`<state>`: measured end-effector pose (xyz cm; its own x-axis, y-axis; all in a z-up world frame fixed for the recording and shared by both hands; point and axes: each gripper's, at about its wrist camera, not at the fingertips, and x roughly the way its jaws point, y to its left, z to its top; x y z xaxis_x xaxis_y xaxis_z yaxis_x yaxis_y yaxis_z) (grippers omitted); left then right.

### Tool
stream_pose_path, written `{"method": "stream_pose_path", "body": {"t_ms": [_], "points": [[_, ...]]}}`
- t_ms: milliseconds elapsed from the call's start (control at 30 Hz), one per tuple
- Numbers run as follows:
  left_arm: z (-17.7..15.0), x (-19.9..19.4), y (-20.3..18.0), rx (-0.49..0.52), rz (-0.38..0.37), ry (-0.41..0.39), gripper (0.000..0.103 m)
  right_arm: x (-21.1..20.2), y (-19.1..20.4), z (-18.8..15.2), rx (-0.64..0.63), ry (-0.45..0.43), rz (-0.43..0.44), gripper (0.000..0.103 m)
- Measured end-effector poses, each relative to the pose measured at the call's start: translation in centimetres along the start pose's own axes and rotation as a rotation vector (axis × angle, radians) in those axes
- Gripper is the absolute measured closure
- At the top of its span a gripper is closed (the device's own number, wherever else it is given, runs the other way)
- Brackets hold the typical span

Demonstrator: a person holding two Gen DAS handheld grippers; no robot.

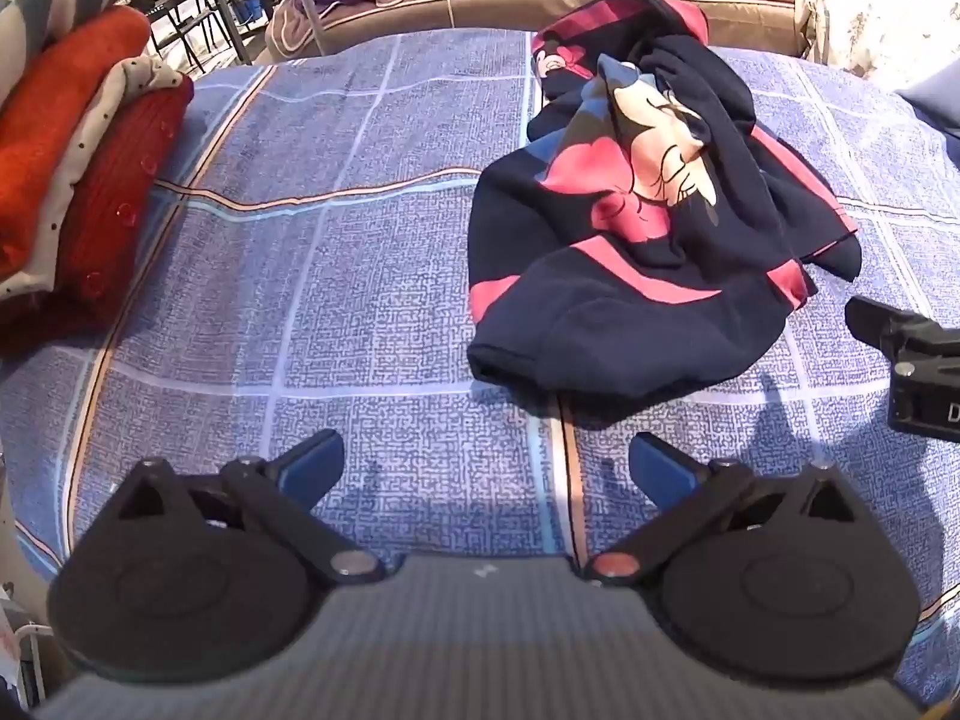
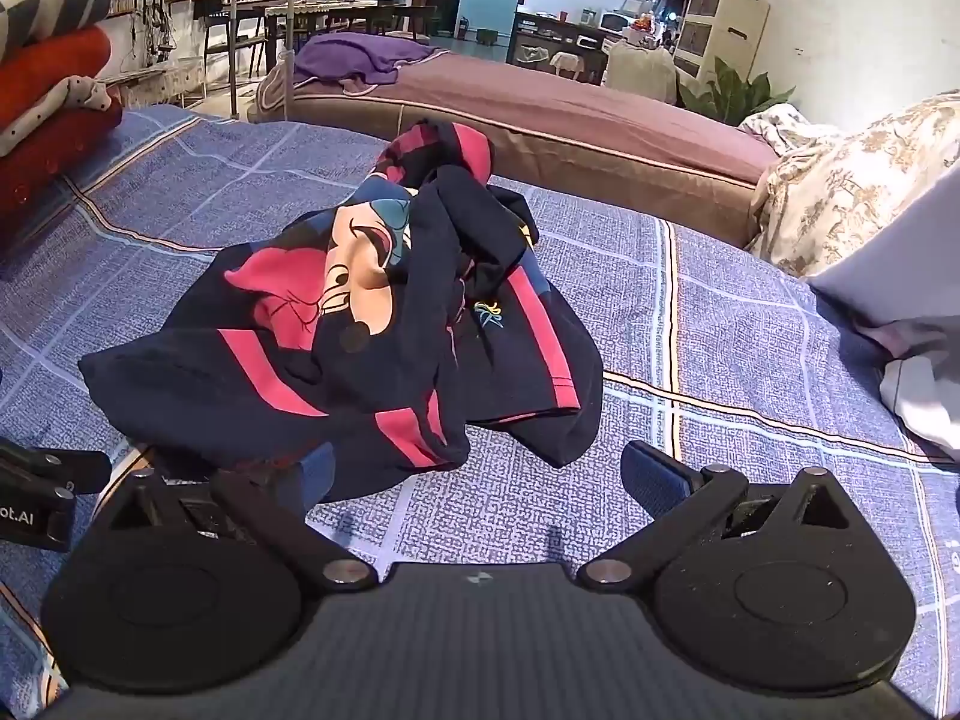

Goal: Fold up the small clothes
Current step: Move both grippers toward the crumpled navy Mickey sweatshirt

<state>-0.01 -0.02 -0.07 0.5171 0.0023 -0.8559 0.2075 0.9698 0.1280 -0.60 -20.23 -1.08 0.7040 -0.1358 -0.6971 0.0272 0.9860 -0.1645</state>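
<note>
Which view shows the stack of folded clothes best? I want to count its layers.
The left wrist view: the stack of folded clothes fills its left edge, showing striped, orange, dotted and red layers. The right wrist view catches the stack smaller, at its left edge.

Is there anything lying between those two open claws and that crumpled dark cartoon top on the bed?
Nothing visible is in the way. Only bare blue checked bedsheet lies between the left gripper and the navy and pink garment. The right gripper is already at its near edge, one finger beside the cloth, jaws open.
</note>
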Motion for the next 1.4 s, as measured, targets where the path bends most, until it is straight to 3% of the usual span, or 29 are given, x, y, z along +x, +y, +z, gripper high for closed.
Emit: {"method": "stream_pose_path", "body": {"t_ms": [833, 1400], "points": [[-0.13, 0.16, 0.11, -0.001, 0.002, -0.036, 0.000, 0.25, 0.05, -0.53, 0.002, 0.015, 0.003, 0.000], [-0.39, 0.20, -0.54, 0.021, -0.025, -0.008, 0.000, 0.07, -0.11, -0.61, 0.016, 0.013, -0.001, 0.000]]}}
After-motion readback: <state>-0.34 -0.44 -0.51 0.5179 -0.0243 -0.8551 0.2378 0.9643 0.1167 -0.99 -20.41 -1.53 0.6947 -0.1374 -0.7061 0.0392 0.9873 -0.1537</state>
